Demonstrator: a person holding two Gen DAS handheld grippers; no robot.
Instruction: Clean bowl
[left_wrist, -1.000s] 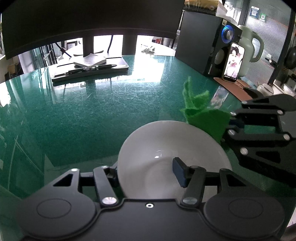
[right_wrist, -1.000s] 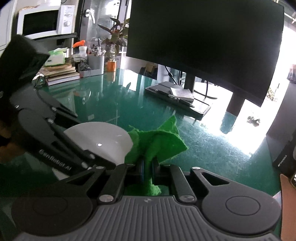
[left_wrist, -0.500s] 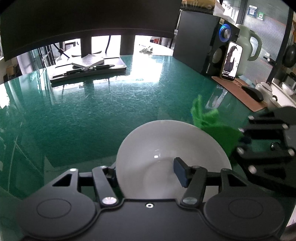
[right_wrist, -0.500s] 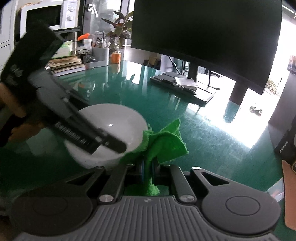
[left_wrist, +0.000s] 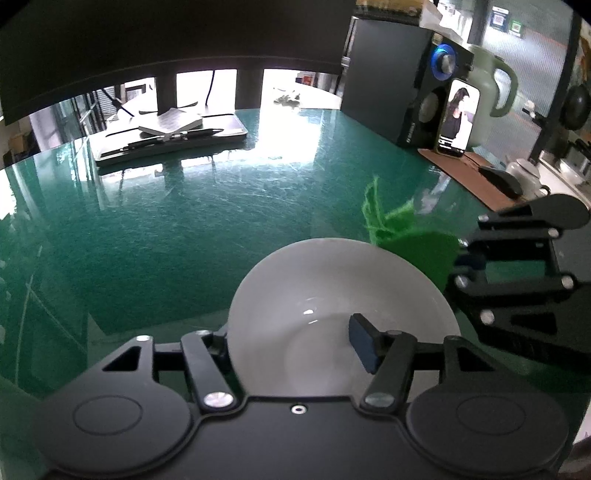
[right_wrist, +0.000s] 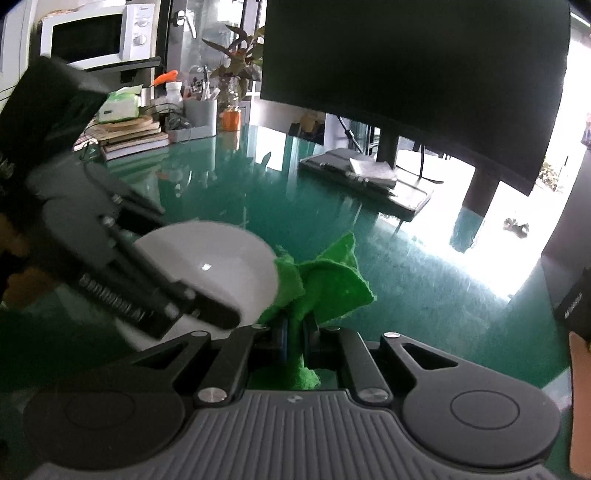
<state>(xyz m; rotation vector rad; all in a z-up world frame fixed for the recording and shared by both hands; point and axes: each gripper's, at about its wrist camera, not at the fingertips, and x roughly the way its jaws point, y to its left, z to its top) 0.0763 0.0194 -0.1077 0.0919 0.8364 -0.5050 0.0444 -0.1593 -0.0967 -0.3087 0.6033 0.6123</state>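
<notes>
Left gripper (left_wrist: 290, 341) angles down over the white bowl (left_wrist: 332, 295) on the green table (left_wrist: 184, 229), one finger outside the near rim, the other inside the bowl; its jaws are opening, with the rim between them. Right gripper (right_wrist: 293, 334) also angles down, jaws clamped on a green cloth (right_wrist: 325, 284) that touches the bowl's right rim.

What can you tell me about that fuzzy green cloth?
The green cloth looks soft and fuzzy, like felt, and is bunched into crumpled flaps. The right gripper is shut on its middle, so part sticks up and a bit hangs below. It is held above the green table, right beside the white bowl, at its rim.
</notes>
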